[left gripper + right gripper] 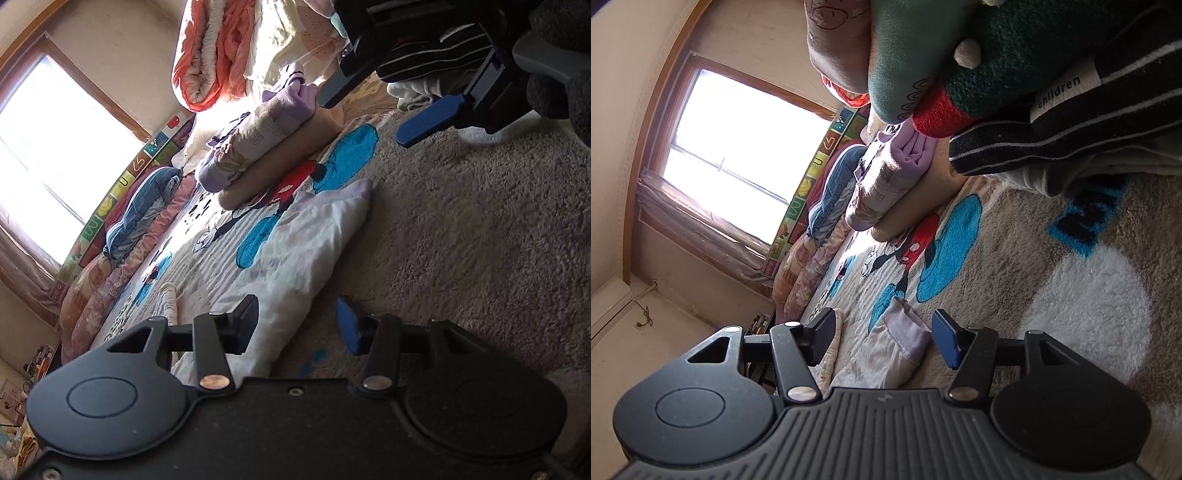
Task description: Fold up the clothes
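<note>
Shaggy beige cartoon-print rug [461,221] covered the floor; bright window [55,147] at 9 o'clock, alphabet mat [122,184] leaning beneath it. White garment [295,251] lay crumpled on the rug, its near end between the spread fingers of the left claw [299,325], not pinched. Right claw [882,338], likewise spread, hovered over a lilac-cuffed pale garment [901,343]. Folded clothes stack [266,140] at 12 o'clock; rolled orange quilt [214,55] beyond.

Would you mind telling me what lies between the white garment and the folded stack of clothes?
Only bare cartoon rug, with its blue and red patches, lies between the white garment and the folded stack; the left wrist view shows this.
</note>
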Tool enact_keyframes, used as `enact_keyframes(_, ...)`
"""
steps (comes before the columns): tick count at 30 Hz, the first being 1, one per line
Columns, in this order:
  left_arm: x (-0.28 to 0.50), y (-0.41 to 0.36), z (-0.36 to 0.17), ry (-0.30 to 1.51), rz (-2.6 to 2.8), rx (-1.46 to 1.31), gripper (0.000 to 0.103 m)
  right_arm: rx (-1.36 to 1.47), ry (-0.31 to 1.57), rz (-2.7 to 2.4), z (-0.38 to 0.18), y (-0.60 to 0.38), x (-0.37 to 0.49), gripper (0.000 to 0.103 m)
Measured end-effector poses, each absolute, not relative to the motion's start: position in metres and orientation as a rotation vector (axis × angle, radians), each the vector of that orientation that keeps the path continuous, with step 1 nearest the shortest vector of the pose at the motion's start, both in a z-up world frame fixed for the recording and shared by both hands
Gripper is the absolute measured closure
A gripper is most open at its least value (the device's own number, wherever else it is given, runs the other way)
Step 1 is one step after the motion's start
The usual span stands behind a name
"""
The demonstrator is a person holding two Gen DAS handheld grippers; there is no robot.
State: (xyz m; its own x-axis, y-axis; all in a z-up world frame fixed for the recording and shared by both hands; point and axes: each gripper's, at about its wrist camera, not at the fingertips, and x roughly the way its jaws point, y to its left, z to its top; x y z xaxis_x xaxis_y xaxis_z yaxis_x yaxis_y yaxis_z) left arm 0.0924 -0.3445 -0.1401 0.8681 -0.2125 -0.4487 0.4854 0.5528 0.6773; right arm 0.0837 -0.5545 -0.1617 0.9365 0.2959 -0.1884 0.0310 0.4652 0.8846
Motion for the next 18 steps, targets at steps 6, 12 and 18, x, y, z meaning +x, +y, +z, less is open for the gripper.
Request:
enact_keyframes(6, 0.103, -0.368, -0.148, 0.313, -0.399, 0.992, 0.056, 1.148, 0.315, 0.168, -0.171, -0.569, 0.080, 0.038)
enact_keyframes(12, 0.116, -0.387, -0.150, 0.302, -0.383, 1.047, 0.056, 1.162, 0.309, 0.169, -0.173, -0.577, 0.076, 0.038)
enact_keyframes(18, 0.130, -0.397, -0.149, 0.308, -0.390, 1.058, 0.064, 1.181, 0.302, 0.166, -0.178, -0.581, 0.075, 0.038)
